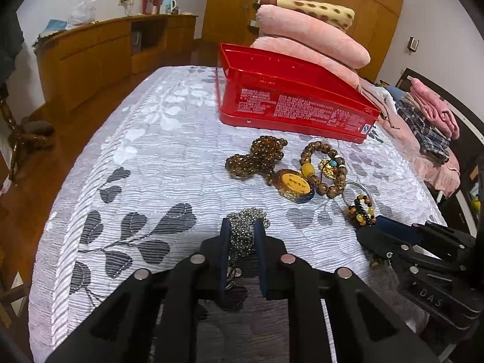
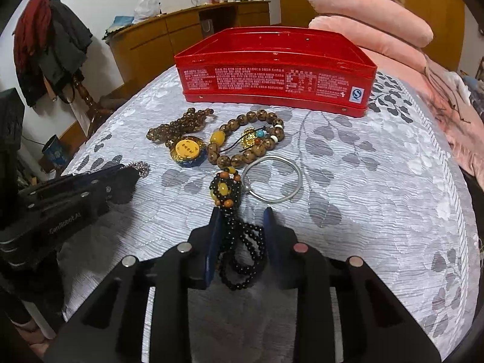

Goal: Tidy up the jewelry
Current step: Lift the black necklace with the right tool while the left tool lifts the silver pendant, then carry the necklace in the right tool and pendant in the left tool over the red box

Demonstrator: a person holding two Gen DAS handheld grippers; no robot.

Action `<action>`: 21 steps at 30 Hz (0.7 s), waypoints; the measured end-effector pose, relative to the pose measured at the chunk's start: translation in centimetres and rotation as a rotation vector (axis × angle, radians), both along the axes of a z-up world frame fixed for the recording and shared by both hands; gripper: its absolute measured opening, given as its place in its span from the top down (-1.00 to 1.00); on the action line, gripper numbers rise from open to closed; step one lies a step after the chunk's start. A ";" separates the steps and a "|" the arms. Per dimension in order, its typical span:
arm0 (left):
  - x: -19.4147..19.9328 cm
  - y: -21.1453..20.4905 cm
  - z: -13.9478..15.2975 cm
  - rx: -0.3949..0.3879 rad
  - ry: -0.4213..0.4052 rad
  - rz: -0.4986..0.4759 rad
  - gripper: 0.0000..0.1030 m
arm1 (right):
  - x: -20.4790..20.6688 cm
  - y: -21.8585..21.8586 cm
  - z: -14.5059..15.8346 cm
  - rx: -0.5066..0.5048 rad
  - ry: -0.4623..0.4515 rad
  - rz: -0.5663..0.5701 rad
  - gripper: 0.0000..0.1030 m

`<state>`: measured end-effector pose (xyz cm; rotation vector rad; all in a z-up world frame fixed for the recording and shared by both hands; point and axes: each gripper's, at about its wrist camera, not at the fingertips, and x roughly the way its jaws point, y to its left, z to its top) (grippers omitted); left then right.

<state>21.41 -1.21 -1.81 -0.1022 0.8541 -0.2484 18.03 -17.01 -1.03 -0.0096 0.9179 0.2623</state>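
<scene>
1. Scene: jewelry lies loose on the bed's leaf-print bedspread (image 2: 378,181), in front of an open red tin (image 2: 272,69). Nothing visible inside the tin from these views.
2. Left hand-held gripper (image 1: 243,233): fingers set either side of a silver bead chain (image 1: 246,224), w/ a narrow gap. Can't tell if the pads actually bite the chain yet.
3. Right hand-held gripper (image 2: 240,220): fingers apart, straddling a black bead necklace (image 2: 242,251) w/ amber & orange beads at its top end; strands lie slack between the pads, not clamped.
4. Nearby, untouched: silver bangle (image 2: 272,178) just beside the necklace, brown bead bracelet (image 2: 251,139), amber bead strand (image 2: 181,124), round yellow-topped pendant (image 2: 187,151).
5. Step in hand, prob.: grip both strands.
6. To do it well: close on a bunched section so several loops get caught, not one bead.
7. Lift straight up, slowly; the necklace's top end sits near the bangle & bracelet, so it could drag them.
8. Clear the tin's rim before lowering.
</scene>
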 end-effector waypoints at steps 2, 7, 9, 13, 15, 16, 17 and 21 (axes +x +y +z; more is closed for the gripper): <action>-0.2 0.0 0.1 -0.010 -0.001 -0.002 0.70 | -0.3 -0.1 0.3 0.005 -0.007 -0.003 0.51; -0.9 -0.1 0.5 -0.035 -0.011 -0.015 0.70 | -0.7 -0.6 1.1 0.020 -0.015 -0.011 0.77; -1.1 -0.2 0.9 -0.042 -0.020 -0.019 0.70 | -0.7 -0.7 1.2 0.023 -0.015 -0.014 0.77; -1.4 -0.4 1.4 -0.052 -0.031 -0.027 0.71 | -0.9 -0.8 1.7 0.048 -0.022 -0.009 0.77; -1.4 -0.4 1.7 -0.057 -0.038 -0.027 0.71 | -1.0 -0.9 2.1 0.054 -0.032 -0.012 0.77; -1.4 -0.4 1.9 -0.059 -0.043 -0.028 0.71 | -1.1 -0.9 2.3 0.057 -0.037 -0.013 0.77; -1.4 -0.4 2.1 -0.060 -0.048 -0.029 0.71 | -1.1 -1.0 2.6 0.061 -0.041 -0.013 0.78; -1.1 -0.6 3.0 -0.065 -0.068 -0.035 0.71 | -1.0 -1.3 3.4 0.071 -0.056 -0.017 0.78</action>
